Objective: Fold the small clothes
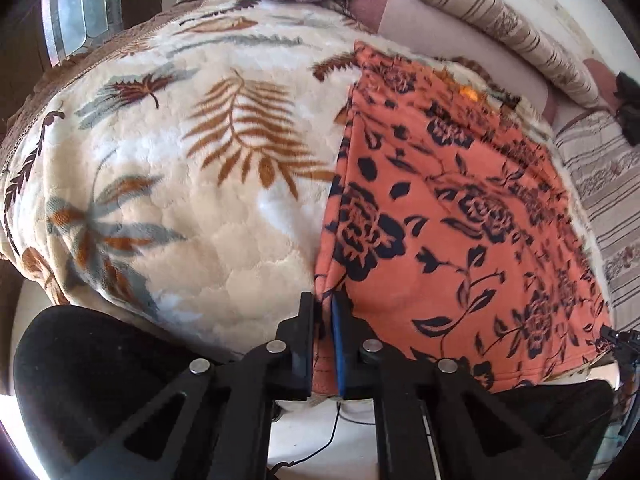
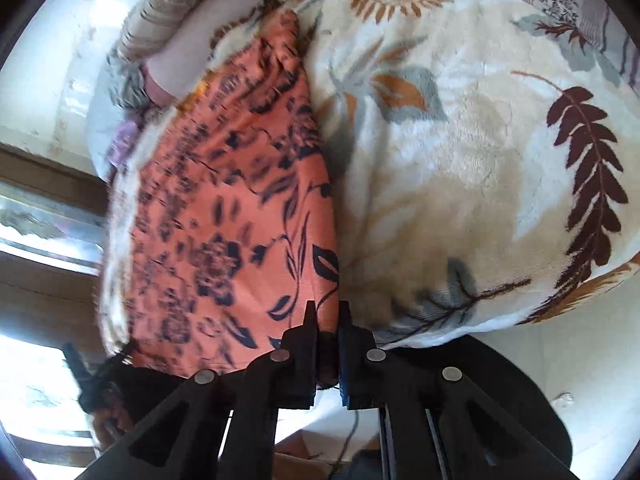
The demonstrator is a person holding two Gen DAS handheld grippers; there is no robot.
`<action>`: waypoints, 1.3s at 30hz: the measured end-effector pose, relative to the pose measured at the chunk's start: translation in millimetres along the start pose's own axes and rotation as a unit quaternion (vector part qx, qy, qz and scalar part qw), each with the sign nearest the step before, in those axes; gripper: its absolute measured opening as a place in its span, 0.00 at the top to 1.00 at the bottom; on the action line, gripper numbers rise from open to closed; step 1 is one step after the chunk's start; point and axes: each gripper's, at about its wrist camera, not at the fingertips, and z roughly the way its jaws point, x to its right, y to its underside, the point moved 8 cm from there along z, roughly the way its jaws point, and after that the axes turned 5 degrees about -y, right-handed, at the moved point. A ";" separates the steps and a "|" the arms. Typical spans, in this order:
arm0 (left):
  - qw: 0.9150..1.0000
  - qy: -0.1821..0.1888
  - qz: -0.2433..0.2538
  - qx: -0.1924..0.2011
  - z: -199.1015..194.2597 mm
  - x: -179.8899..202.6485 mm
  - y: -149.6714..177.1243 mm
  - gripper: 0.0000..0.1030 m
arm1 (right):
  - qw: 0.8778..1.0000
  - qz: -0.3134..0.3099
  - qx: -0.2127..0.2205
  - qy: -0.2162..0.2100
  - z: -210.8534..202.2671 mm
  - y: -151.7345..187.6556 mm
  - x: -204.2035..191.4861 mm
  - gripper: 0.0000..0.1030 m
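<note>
You are pinching the orange cloth (image 1: 440,208) with your left hand-held gripper (image 1: 326,312) and right hand-held gripper (image 2: 328,320). It is lying flat ahead of them, so the folding is only starting.

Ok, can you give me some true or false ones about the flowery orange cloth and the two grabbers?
1. The orange cloth has dark flowers printed on it. True.
2. The left gripper is wide open above the cloth. False: it is shut on a near corner of the cloth.
3. The cloth lies on a cream blanket with leaf patterns. True.
4. The right gripper holds a blue sock. False: it is shut on the other near corner of the same orange cloth.
5. The cloth is rolled into a ball. False: it lies spread out, mostly flat.
</note>
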 end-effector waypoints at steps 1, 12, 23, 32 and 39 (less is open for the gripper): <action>1.000 0.000 0.002 0.004 -1.0 0.1 -0.4 0.93 | 1.000 0.002 0.009 -0.014 -2.7 -2.1 -4.2 0.92; 0.997 -0.015 0.061 -0.033 27.2 23.8 7.2 0.95 | 0.997 0.039 -0.061 -0.006 37.4 11.5 10.6 0.79; 0.998 0.010 0.016 -0.054 26.5 14.2 -5.0 0.94 | 0.997 0.057 -0.039 -0.036 20.7 5.8 -0.2 0.92; 0.997 0.015 0.025 -0.067 31.6 15.8 -14.6 0.94 | 0.995 0.071 -0.067 -0.012 33.9 7.6 13.0 0.92; 0.994 0.091 0.052 0.024 -26.2 67.5 -139.7 0.95 | 0.996 0.044 -0.004 -0.080 10.7 -77.5 -50.7 0.92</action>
